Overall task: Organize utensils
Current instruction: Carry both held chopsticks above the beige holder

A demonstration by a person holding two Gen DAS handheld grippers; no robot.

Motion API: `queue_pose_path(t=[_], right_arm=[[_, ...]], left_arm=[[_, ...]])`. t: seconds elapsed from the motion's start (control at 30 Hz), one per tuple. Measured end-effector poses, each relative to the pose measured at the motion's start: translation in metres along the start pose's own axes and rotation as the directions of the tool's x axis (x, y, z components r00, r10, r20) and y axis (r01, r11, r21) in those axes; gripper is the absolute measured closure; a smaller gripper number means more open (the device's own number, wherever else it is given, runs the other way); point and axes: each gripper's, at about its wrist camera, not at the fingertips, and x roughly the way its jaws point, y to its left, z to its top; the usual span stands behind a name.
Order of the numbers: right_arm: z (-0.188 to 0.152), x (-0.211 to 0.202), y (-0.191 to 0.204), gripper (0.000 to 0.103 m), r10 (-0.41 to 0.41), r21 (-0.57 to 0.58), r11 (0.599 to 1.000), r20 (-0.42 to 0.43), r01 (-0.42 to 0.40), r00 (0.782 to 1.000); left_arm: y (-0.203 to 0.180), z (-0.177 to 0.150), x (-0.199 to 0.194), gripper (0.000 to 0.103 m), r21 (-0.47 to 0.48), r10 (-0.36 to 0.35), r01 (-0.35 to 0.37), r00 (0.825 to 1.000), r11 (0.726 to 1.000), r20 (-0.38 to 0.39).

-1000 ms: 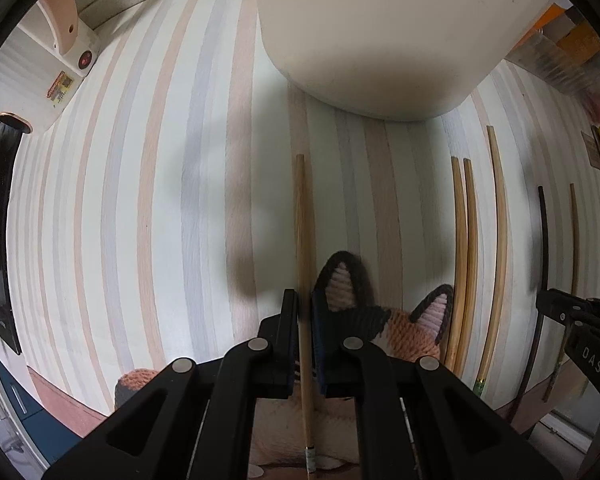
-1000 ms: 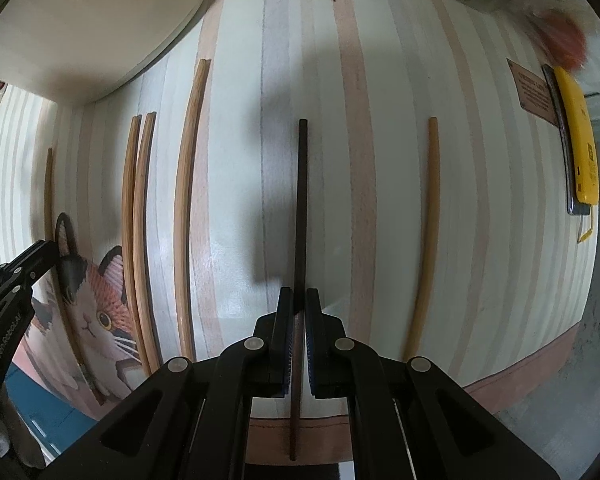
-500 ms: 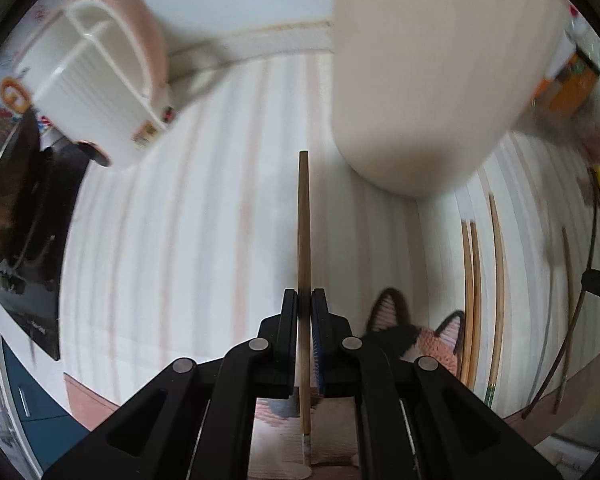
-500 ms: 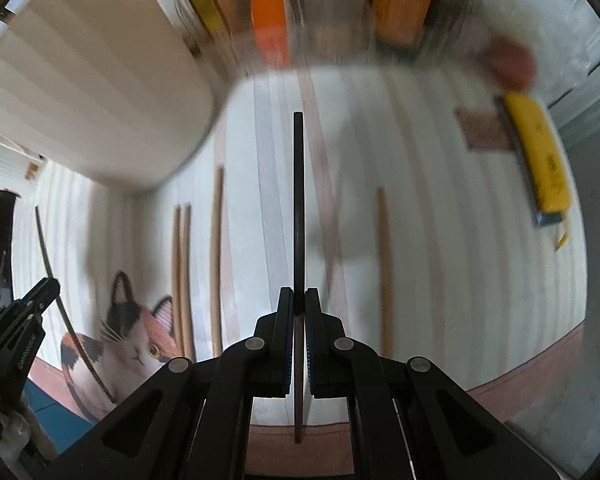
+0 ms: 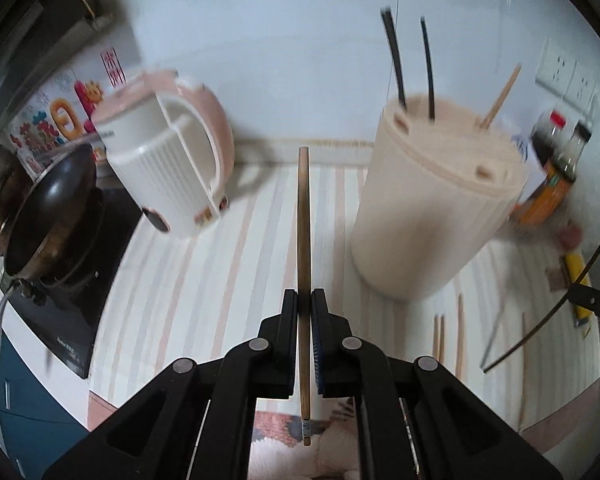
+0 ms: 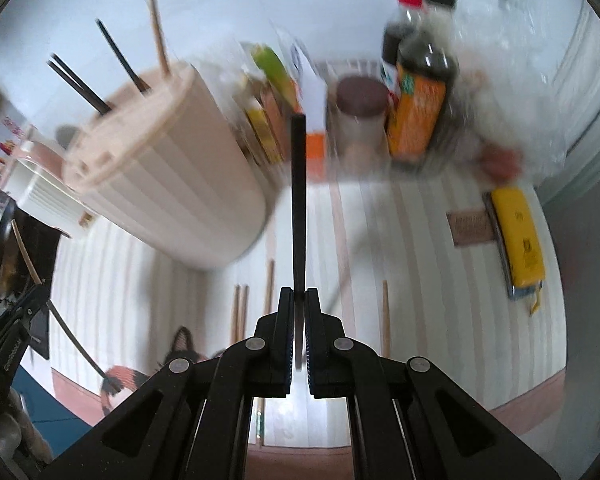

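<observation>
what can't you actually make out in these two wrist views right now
- Left wrist view: print on the colourful poster is blurred by motion.
- Right wrist view: labels on the dark sauce bottles are smeared.
- Both views: inside of the cream ribbed chopstick holder is hidden by its lid.
- Left wrist view: the right tool is cut off by the frame edge.

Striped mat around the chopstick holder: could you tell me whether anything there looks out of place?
Yes. Several wooden chopsticks lie loose on the striped mat beside the chopstick holder, not slotted in it like the others. Each hand-held gripper holds one more.
</observation>
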Motion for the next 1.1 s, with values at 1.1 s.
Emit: queue_pose_path(t=[1.1], right_arm=[[0.172,-0.171,0.056,0.098,0.198,-0.103,0.979,0.298,-0.175,0.934]], left_arm=[[-0.021,0.196,-0.107,0.099,-0.131,-0.206,0.261,0.922,0.957,0.327]])
